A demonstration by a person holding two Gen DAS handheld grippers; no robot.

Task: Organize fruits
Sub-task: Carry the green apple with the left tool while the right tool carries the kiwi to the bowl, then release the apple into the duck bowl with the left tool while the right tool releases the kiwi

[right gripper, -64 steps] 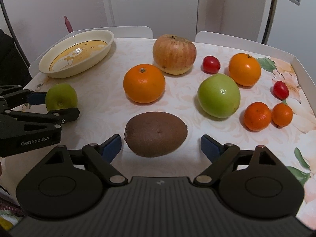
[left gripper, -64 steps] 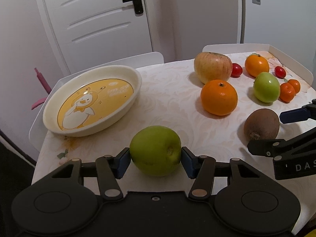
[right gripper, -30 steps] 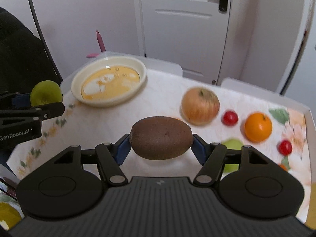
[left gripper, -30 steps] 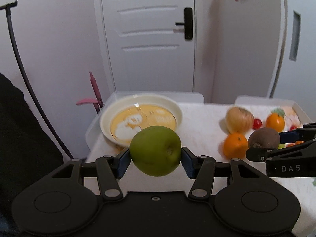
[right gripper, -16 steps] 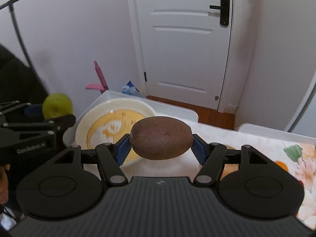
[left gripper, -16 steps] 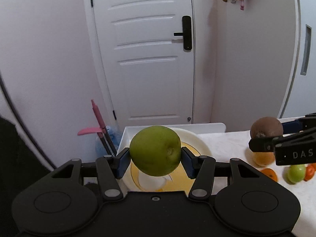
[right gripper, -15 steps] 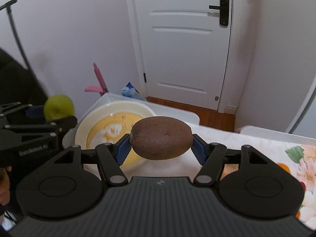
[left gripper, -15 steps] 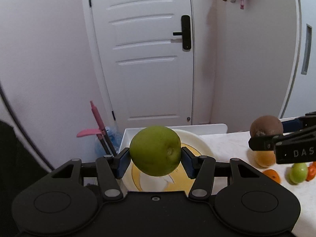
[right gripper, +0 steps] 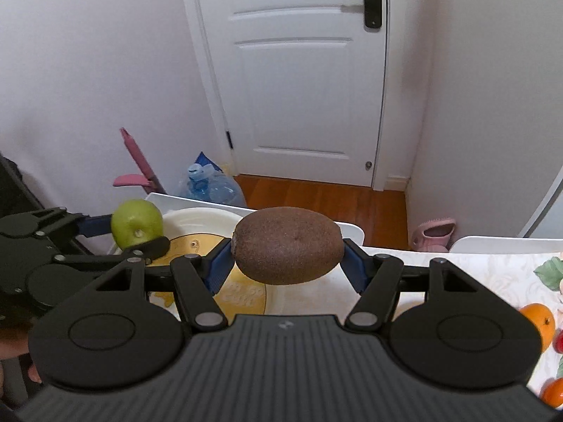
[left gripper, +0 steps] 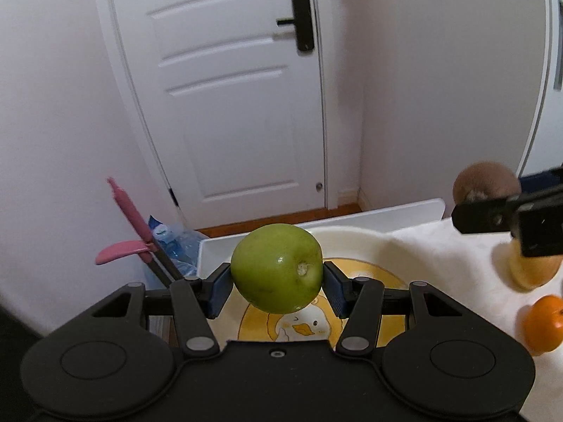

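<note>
Showing left wrist view: left gripper [left gripper: 277, 283] fingers clamped on green apple [left gripper: 277, 267], held above cream duck-print dish [left gripper: 355, 246] on bench [left gripper: 457, 246]; kiwi [left gripper: 485, 183] in right gripper at right edge; orange [left gripper: 542, 323] on bench.

Right wrist view: right gripper [right gripper: 288, 267] fingers clamped on kiwi [right gripper: 288, 245] above dish [right gripper: 197, 216] rim; left gripper [right gripper: 123, 235] with apple [right gripper: 136, 228] at left.

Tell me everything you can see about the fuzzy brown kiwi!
The kiwi is an egg-shaped fruit with dull, brown, fuzzy skin and a tiny dark speck on its front. It lies sideways in the air, pinched at both ends by the blue pads of the right tongs. Nothing else touches it. It hangs above the cream plate with the yellow duck picture. From the left camera, its pale stem end shows.
</note>
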